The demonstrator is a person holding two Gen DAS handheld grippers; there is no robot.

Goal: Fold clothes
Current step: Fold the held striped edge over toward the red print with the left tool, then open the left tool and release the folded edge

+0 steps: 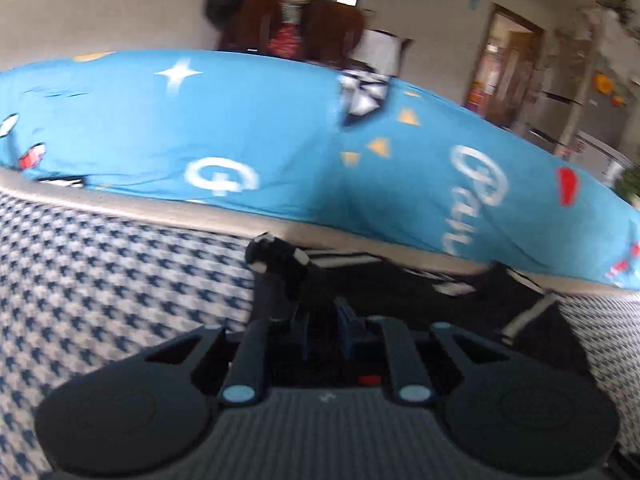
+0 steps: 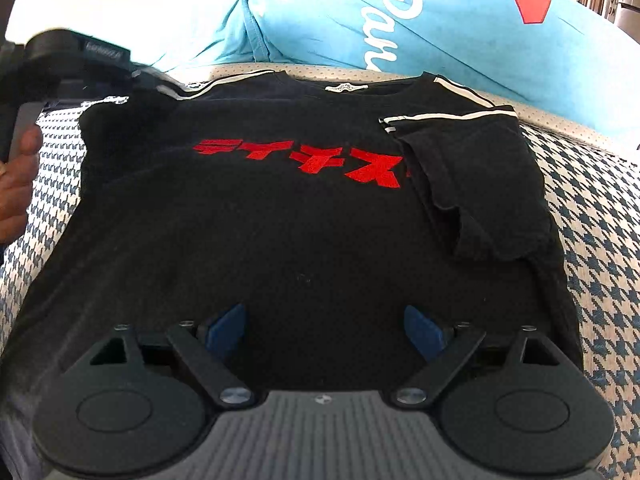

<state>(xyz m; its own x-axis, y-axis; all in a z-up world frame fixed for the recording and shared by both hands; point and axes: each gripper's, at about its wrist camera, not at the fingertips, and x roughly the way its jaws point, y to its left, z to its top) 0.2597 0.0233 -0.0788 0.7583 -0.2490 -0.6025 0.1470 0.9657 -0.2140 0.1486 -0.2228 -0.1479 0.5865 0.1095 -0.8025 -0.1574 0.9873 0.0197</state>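
right tool (image 2: 324, 326): nearest in the right wrist view, its blue pads (image 2: 224, 330) spread wide apart with nothing between them, hovering over the lower part of the shirt.
black t-shirt (image 2: 280, 232): lies face up and mostly flat on the houndstooth surface (image 2: 600, 216), red lettering (image 2: 304, 160) across the chest, collar at the far edge.
right sleeve (image 2: 472, 184): white-striped, folded inward over the chest, covering the end of the lettering.
left tool (image 1: 320, 320): fingers drawn close together on black cloth of the shirt (image 1: 460, 308) at a white-striped edge; blur hides the exact contact, though it appears pinched on the fabric. in the right wrist view it sits at the shirt's far left shoulder (image 2: 76, 64), held by a hand (image 2: 16, 184).
houndstooth surface: blue and white weave, beneath the shirt on all sides (image 1: 100, 280).
blue cushion (image 1: 240, 128): just beyond the shirt's collar, light blue with white script, yellow triangles and red shapes; seen too in the right wrist view (image 2: 440, 24).
background: wooden chairs (image 1: 296, 24) and a doorway (image 1: 508, 64) behind the cushion, blurred.
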